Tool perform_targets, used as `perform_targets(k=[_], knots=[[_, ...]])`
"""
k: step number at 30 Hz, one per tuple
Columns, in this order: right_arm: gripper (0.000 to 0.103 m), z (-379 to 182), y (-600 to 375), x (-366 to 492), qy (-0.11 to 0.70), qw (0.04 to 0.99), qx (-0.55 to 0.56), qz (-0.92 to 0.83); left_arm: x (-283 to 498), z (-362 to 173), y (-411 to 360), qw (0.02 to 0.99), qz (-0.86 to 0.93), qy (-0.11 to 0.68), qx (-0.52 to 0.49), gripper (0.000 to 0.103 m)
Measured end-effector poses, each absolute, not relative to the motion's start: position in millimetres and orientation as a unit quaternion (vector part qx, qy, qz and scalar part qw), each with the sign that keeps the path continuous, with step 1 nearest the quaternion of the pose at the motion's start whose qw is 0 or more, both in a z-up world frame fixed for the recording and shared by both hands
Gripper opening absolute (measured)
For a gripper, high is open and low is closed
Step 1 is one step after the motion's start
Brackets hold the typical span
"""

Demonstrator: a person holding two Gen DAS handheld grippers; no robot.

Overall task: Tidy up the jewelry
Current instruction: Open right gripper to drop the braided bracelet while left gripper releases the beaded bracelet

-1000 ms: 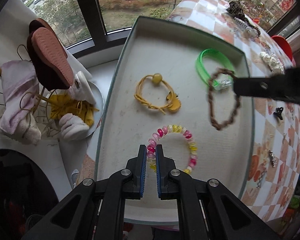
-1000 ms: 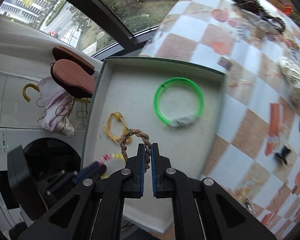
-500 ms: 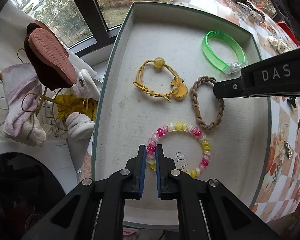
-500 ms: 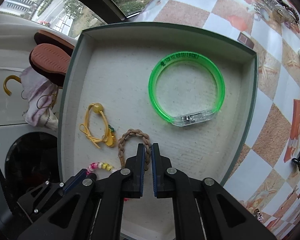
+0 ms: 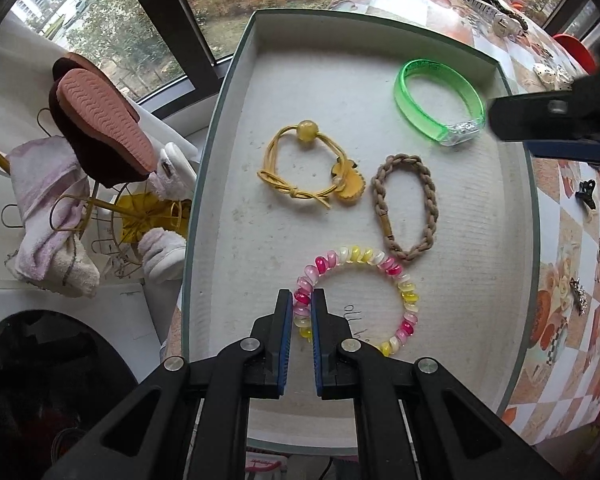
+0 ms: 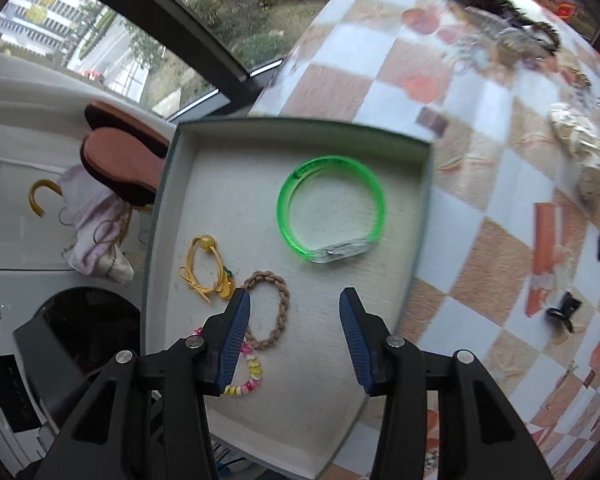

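The tray (image 5: 228, 128) on the checkered worktop (image 6: 480, 248) holds four pieces: green bangle (image 5: 436, 100) at 1 o'clock, yellow cord bracelet (image 5: 312, 168) centre, braided brown bracelet (image 5: 408, 208) beside it, beaded bracelet (image 5: 360, 300) at 6. The left claw (image 5: 301, 308) pinches the beads. The right claw (image 6: 294, 312), just opened, stands spread and empty above the tray.

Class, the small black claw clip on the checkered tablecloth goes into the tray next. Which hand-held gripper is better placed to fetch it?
Right: the right hand-held gripper is open and empty, nearer the small black claw clip. The left hand-held gripper is clamped on the pink-and-yellow beaded bracelet.
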State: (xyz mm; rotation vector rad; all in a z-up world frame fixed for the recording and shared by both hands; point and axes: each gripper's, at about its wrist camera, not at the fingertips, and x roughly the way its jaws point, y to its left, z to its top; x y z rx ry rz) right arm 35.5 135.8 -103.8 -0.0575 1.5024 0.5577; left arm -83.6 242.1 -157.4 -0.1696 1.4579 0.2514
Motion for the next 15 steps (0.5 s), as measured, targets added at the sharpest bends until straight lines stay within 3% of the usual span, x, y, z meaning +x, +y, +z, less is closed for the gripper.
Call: perform_targets(k=[10, 11, 12, 13, 15], knots=[[0.050, -88, 74, 23, 0.668, 0.713, 0.000, 0.213, -81, -161, 235, 0.725, 0.107, 0.678, -0.063, 0.013], [0.050, -86, 66, 22, 0.669, 0.714, 0.001, 0.208, -81, -161, 235, 0.724, 0.107, 0.678, -0.060, 0.017], [0.050, -86, 59, 20, 0.669, 0.715, 0.004, 0.203, -80, -160, 233, 0.724, 0.109, 0.679, -0.057, 0.064], [0.050, -85, 51, 18, 0.669, 0.716, 0.007, 0.199, -79, -159, 233, 0.721, 0.116, 0.681, -0.053, 0.102], [0.050, -83, 35, 15, 0.670, 0.718, 0.014, 0.187, -75, -154, 232, 0.726, 0.123, 0.675, -0.049, 0.103]])
